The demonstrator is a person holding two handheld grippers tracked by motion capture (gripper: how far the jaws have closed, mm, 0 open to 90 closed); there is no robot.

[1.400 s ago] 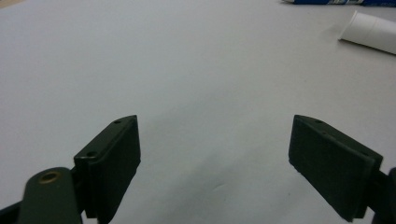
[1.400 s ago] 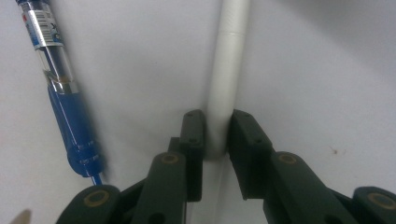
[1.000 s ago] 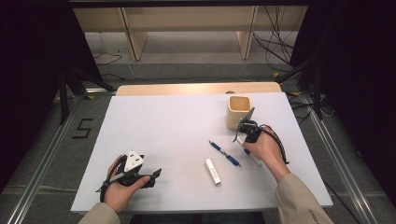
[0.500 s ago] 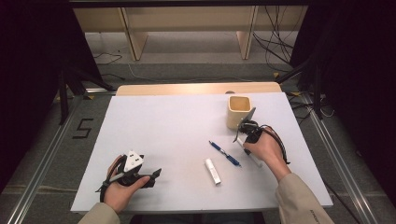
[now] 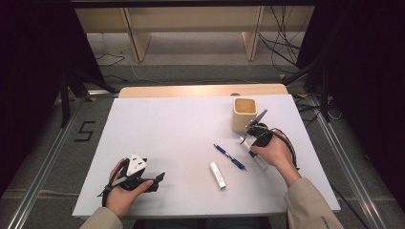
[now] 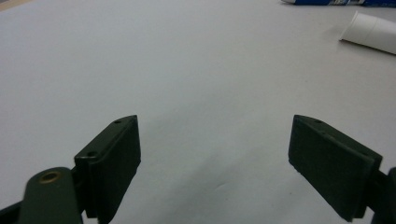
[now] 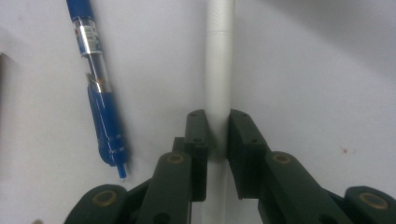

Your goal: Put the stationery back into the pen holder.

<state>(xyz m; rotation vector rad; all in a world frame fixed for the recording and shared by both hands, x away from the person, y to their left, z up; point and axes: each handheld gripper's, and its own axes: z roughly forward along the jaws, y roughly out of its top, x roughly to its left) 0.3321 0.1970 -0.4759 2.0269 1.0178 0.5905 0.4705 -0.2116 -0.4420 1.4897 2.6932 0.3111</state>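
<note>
Clamping a slim white pen (image 7: 219, 70) between its two black jaws, the right gripper (image 7: 218, 135) holds it near one end, and the barrel runs straight on past the pads over the white table top (image 5: 181, 129). In the high view that gripper (image 5: 258, 136) sits on the right part of the table, just in front of the tan square cup (image 5: 244, 113), with the white pen (image 5: 258, 161) poking out under the hand toward the near edge. Just beside it lies a blue pen (image 7: 98, 88), roughly parallel and apart from the jaws; the high view shows this blue pen (image 5: 230, 156) between the right hand and a short white tube (image 5: 217, 174) that lies nearer the table's front. The left gripper (image 5: 155, 179) rests low at the near left, well apart from all of these, its jaws spread wide with nothing between them, bare table top (image 6: 210, 93) showing in the gap.
</note>
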